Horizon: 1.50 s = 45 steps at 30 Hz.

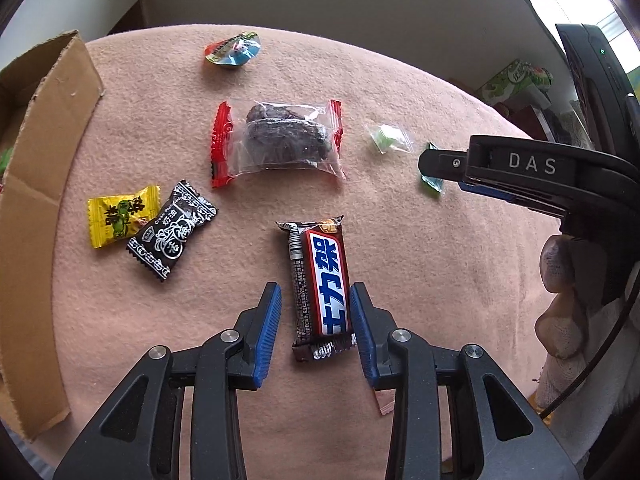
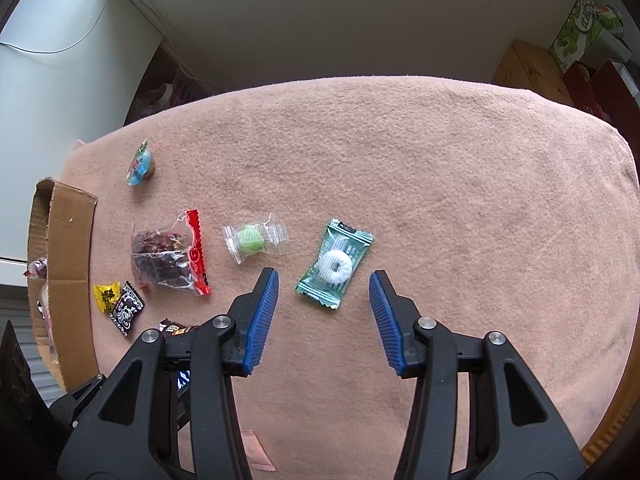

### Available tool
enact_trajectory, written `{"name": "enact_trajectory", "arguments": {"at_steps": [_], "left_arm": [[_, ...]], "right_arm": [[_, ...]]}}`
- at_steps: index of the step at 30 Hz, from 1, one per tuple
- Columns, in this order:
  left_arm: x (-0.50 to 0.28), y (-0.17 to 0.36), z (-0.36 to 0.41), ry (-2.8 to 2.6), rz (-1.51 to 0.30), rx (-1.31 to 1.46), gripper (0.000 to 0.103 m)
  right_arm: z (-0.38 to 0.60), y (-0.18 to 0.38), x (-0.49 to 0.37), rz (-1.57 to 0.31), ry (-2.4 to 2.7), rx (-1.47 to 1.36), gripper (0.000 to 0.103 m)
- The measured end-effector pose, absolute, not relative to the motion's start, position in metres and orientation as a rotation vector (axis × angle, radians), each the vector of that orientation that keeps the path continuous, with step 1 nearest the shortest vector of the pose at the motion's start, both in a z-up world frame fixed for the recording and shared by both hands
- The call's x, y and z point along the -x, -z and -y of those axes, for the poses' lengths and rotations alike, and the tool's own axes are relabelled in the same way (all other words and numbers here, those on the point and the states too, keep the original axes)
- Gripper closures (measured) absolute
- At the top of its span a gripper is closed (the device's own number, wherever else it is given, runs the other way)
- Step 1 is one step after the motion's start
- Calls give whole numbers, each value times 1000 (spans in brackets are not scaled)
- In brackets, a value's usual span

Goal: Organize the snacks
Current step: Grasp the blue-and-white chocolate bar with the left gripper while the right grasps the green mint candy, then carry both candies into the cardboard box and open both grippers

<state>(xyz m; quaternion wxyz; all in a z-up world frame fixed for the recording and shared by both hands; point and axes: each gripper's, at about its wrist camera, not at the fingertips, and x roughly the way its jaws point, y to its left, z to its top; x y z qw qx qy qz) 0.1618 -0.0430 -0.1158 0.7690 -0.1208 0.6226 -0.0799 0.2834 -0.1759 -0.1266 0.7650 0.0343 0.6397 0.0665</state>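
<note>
Both tools gape: left tool (image 1: 315, 294) straddles the "士力架" bar (image 1: 320, 286), right tool (image 2: 324, 282) the mint (image 2: 335, 267)

Domestic room, likely living space; table under pink fleece cloth (image 2: 400, 152); open cardboard box (image 1: 48, 152) at its edge; white appliance (image 2: 60, 80) with trailing cable; stacked gift boxes (image 2: 580, 40) against plain wall.

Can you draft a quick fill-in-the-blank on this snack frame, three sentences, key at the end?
1. The left gripper is open, its blue pads on either side of the ____ bar.
2. The right gripper is open, nearest the mint in a ____ wrapper.
3. The yellow candy lies partly under a ____ wrapped candy.

Missing words: chocolate; green; black
</note>
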Motion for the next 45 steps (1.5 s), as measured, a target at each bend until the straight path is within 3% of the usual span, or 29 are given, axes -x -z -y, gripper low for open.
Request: {"name": "enact_trajectory", "arguments": {"at_steps": [10,16,20,22,45], "left_arm": [[-165,120,56,173,-1347,260,69],[-166,120,45,183,-1345,265,69],[-168,119,50,179,-1332,234,69],[-171,119,51,167,-1327,230,75],[-149,90,-20,74,-1244,321,75]], "right_arm": [[161,136,-302,-1413,-134,-42,55],[168,137,-300,-1420,-114,1,80],[172,137,-298,-1421,-122,-3,81],[176,135,-294,-1421,-124,-8,81],[151,87,-245,-1379,-250,-45,81]]}}
